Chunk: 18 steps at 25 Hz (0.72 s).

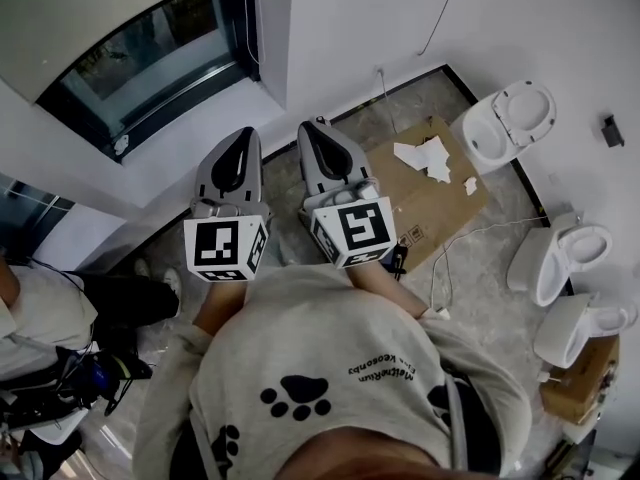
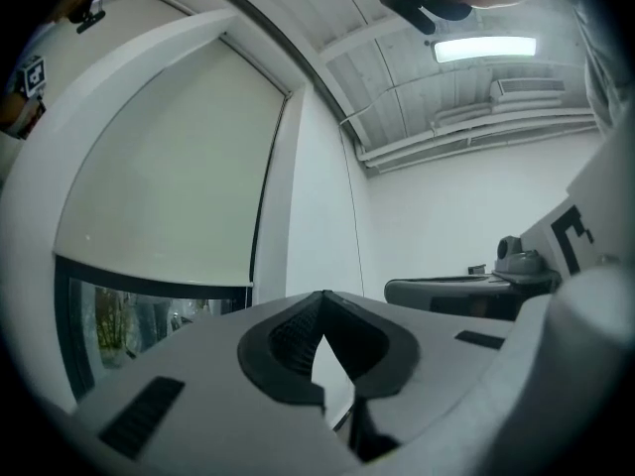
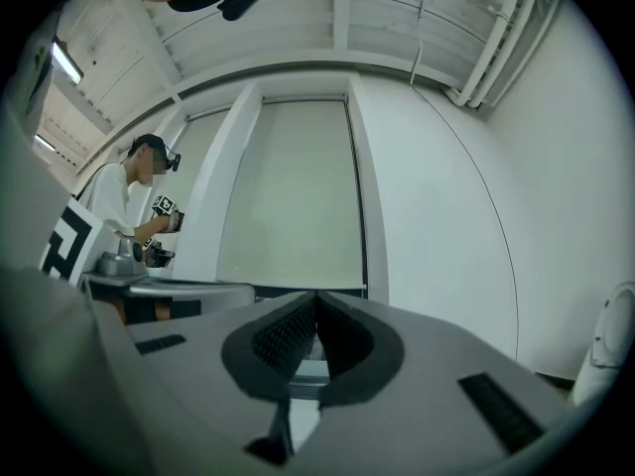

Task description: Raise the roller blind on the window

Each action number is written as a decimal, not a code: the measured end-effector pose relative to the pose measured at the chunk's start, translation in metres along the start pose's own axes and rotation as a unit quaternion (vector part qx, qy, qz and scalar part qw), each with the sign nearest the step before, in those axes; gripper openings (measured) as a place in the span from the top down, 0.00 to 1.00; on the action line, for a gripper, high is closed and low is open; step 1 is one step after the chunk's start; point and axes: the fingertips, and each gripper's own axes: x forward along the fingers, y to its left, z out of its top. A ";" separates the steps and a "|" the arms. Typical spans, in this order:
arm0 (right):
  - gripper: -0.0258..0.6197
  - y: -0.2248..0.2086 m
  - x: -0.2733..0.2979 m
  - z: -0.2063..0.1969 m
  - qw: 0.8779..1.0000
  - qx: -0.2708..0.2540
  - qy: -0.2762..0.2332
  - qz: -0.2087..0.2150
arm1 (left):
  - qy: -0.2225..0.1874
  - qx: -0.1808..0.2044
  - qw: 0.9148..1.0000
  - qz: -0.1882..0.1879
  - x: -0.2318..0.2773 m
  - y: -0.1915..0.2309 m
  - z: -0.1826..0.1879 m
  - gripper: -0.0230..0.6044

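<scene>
The roller blind (image 2: 169,177) is a plain, pale cream sheet hanging flat and smooth in a white recess of the far wall. It is drawn down most of the way. Its straight bottom bar (image 2: 149,285), a dark strip, sits low and level. Only a narrow band of the window (image 2: 129,323) glass is uncovered beneath it, with greenery showing dimly through. A dark vertical frame edge runs down the blind's right side. In the right gripper view the blind (image 3: 293,196) shows face-on, tall and narrow. From the head view, the dark-framed window (image 1: 150,56) lies far left.
</scene>
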 end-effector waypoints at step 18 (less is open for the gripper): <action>0.94 -0.038 0.216 -0.019 0.998 0.001 0.004 -0.055 | 0.006 -0.001 0.995 -0.101 0.164 0.141 -0.015 0.96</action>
